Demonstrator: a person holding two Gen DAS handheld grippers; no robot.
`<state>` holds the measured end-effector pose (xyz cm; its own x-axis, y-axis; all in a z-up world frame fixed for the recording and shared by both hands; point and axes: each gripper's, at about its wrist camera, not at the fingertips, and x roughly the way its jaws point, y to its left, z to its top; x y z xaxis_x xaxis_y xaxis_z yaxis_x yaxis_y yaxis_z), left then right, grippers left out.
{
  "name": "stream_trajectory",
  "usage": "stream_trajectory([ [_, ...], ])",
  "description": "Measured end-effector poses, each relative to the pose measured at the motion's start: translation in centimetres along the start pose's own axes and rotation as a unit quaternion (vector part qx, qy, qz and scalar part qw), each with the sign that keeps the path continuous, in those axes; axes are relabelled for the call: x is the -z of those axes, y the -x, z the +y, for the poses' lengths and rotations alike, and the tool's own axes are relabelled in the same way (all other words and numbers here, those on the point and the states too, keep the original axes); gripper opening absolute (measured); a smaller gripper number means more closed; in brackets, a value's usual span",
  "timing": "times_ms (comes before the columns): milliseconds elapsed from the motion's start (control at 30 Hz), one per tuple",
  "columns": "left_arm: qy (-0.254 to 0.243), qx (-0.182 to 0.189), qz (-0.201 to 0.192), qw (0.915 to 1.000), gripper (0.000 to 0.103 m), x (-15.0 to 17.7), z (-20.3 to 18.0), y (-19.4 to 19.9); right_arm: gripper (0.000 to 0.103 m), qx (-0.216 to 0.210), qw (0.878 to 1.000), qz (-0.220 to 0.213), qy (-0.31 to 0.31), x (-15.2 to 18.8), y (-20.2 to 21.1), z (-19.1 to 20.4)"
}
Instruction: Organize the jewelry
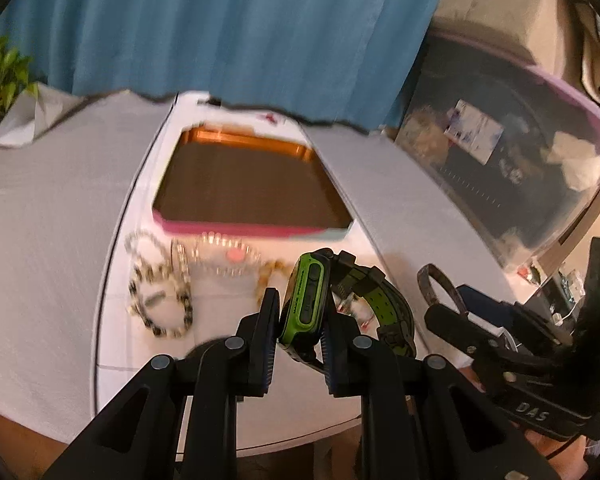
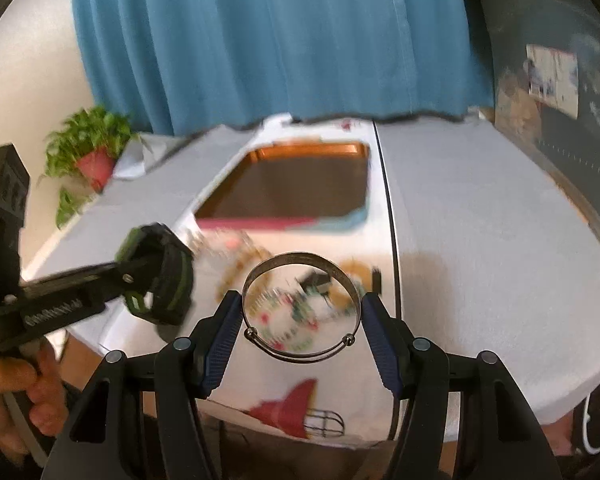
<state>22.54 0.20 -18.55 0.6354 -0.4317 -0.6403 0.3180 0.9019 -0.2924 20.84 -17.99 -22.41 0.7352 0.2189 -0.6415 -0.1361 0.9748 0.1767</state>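
Transfer step. Left claw (image 1: 300, 316) clenched on watch (image 1: 306, 300); right claw (image 2: 298, 312) grasping bangle (image 2: 300, 264); both aloft, short of tray (image 1: 244, 230). Next, likely: carry over tray, lower, release.

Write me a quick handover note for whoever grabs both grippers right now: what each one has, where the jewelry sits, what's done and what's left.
Left gripper: shut on the green-and-black wristwatch, lifted clear of the table.
Right gripper: shut on the silver bangle, pads pressing its two sides, also off the table.
Tray: brown-lined, copper-rimmed, at the far end of the white cloth; nothing visible in it.
On the cloth in front of the tray: a black-and-white beaded bracelet, a pearl piece with a pink stone and a gold chain, blurred.
Done: two pieces picked up.
Left: probably set both in the tray, then fetch the rest.
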Motion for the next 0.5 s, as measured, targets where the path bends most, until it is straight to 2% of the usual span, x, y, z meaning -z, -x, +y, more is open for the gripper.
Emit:
stream_trajectory([
  [200, -0.026, 0.004, -0.056, 0.9981, 0.017, -3.5, -1.2, 3.5, 0.061, -0.007, 0.999, -0.045, 0.028, -4.0, 3.6, 2.4],
  [500, -0.046, -0.016, -0.133, 0.9899, 0.016, -9.1, -0.9, 6.7, 0.061, -0.040, 0.991, -0.114, 0.055, -11.5, 4.8, 6.0],
])
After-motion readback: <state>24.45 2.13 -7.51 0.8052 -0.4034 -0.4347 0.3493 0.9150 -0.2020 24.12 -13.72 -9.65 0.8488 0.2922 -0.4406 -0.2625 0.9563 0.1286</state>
